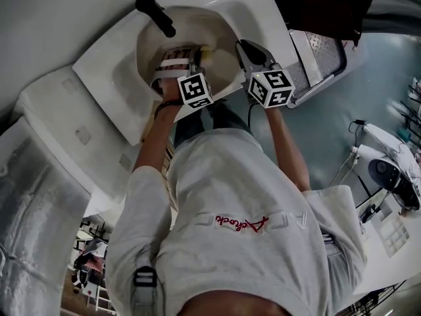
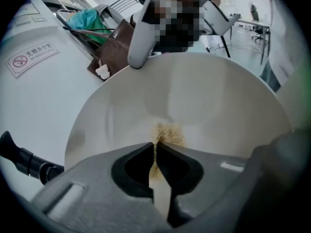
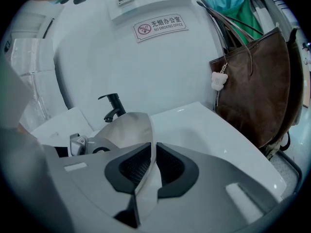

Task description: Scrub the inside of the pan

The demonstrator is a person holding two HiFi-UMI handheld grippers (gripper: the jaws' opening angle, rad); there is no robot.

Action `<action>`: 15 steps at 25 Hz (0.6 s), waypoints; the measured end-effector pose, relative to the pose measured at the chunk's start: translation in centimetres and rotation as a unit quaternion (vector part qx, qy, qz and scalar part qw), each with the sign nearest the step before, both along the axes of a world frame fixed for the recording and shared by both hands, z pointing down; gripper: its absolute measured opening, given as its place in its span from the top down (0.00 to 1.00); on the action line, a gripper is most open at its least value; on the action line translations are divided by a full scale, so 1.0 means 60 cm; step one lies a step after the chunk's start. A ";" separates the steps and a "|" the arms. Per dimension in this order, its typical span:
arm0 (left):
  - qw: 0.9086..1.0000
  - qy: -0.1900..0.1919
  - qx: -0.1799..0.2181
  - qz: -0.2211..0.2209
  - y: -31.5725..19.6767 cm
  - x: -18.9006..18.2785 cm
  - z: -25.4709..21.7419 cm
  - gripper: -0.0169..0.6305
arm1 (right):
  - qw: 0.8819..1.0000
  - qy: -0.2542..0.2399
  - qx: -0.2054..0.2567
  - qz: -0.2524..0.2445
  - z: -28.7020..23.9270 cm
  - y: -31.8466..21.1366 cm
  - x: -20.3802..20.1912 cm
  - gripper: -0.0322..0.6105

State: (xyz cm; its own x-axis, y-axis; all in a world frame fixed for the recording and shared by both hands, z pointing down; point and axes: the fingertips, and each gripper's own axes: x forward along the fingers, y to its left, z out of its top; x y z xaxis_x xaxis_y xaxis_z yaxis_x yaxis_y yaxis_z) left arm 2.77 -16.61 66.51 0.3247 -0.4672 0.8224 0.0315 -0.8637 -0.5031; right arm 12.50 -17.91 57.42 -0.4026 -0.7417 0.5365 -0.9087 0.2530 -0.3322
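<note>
A pale, cream-white pan point(image 2: 204, 96) fills the left gripper view, inside facing me. My left gripper point(image 2: 158, 144) is shut on a thin tan scrub pad point(image 2: 170, 134), whose fuzzy end presses on the pan's inner surface. My right gripper point(image 3: 150, 147) is shut on the pan's thin rim point(image 3: 129, 127), holding it tilted over the white sink. In the head view the pan point(image 1: 210, 28) lies in the basin, with the left gripper point(image 1: 191, 61) inside it and the right gripper point(image 1: 245, 48) at its right edge. The left gripper point(image 3: 80, 143) also shows at the right gripper view's left.
A black tap point(image 3: 112, 108) stands behind the pan. The white sink surround point(image 3: 209, 130) spreads to the right. A brown bag point(image 3: 252, 91) with green cloth hangs beside the sink under a no-smoking sign point(image 3: 160, 25). A metal rack point(image 1: 322, 54) sits right of the basin.
</note>
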 end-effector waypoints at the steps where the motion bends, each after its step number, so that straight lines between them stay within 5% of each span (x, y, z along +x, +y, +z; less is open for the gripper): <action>1: 1.000 0.000 -0.004 0.001 0.009 0.001 0.001 0.95 | 1.000 0.000 0.000 0.000 0.000 0.000 0.000 0.88; 15: 0.999 -0.004 -0.026 0.039 0.074 0.017 0.005 0.95 | 1.000 0.005 -0.002 0.004 0.002 0.001 -0.003 0.89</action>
